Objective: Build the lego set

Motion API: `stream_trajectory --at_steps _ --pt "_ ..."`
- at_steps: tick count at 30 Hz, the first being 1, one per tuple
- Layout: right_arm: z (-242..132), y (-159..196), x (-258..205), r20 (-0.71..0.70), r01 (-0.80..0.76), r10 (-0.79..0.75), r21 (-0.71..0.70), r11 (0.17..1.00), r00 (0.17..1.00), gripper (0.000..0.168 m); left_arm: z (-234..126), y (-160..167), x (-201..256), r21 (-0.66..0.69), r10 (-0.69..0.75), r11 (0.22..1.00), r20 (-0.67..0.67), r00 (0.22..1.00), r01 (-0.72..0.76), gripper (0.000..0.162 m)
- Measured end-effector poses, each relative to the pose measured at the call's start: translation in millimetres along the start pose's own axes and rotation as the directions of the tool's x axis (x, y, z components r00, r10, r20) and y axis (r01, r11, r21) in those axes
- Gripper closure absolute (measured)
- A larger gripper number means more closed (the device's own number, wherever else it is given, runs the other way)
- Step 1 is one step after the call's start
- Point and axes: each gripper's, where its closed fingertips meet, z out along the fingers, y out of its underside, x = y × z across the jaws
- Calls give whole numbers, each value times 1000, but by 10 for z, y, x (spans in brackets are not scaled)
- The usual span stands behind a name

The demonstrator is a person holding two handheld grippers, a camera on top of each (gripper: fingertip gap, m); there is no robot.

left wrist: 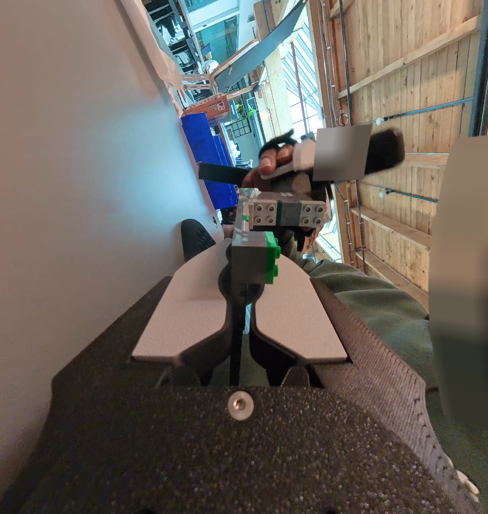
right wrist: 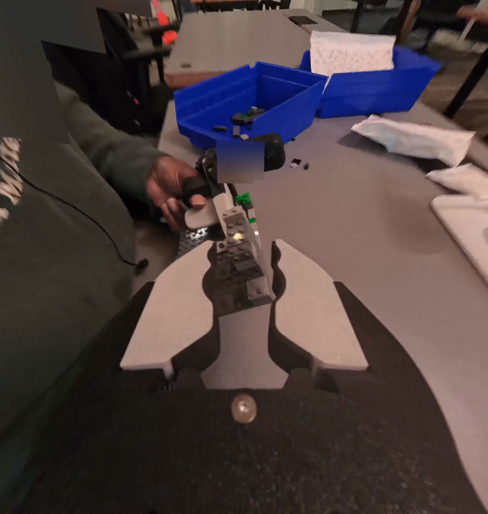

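My left gripper point(left wrist: 251, 260) is shut on a grey lego block with a green plate point(left wrist: 270, 260) on its side. That block meets a longer lego assembly point(left wrist: 288, 214) of light and dark grey studded bricks; I cannot tell whether the two are joined. My right gripper point(right wrist: 243, 244) holds the near end of this assembly point(right wrist: 237, 275) between its fingers, above the grey table point(right wrist: 348, 222). The left gripper point(right wrist: 209, 214) and the hand holding it show at the far end, by the green plate point(right wrist: 243, 198). In the left wrist view, the right gripper point(left wrist: 287, 169) shows behind the assembly.
A blue bin point(right wrist: 287, 83) with several loose lego pieces point(right wrist: 245, 116) stands behind the grippers. A second blue bin point(right wrist: 376, 89) holds a white bag. More white bags point(right wrist: 412, 139) and a white tray point(right wrist: 473, 244) lie at the right. The person's dark green sleeve and torso point(right wrist: 56, 250) fill the left. My hands' fingertips stand some 7 cm from each other.
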Motion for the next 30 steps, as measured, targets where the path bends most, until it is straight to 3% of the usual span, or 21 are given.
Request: stream_trajectory --at_steps 4,7,11,14,18,26,30 --pt "-56 24 3 154 -309 307 -9 951 939 103 35 23 112 4 145 989 7 989 -146 155" --pt "-39 72 -26 196 -427 423 -23 904 885 88 31 10 200 19 323 945 60 944 -325 155" --pt "42 34 -172 275 -512 489 10 859 828 88 22 -13 294 32 510 855 123 851 -517 155" --pt "59 -39 -207 324 -543 496 69 837 806 99 16 -5 344 33 603 791 133 787 -611 155" --pt "56 -64 -218 336 -505 447 108 856 829 104 2 -1 377 42 665 736 138 734 -675 155" --pt "65 -194 -287 245 -275 225 192 942 943 105 -46 -30 498 47 806 568 169 567 -821 155" --pt "77 -222 -296 236 -246 195 210 946 952 106 -64 -34 514 48 826 536 176 535 -843 154"
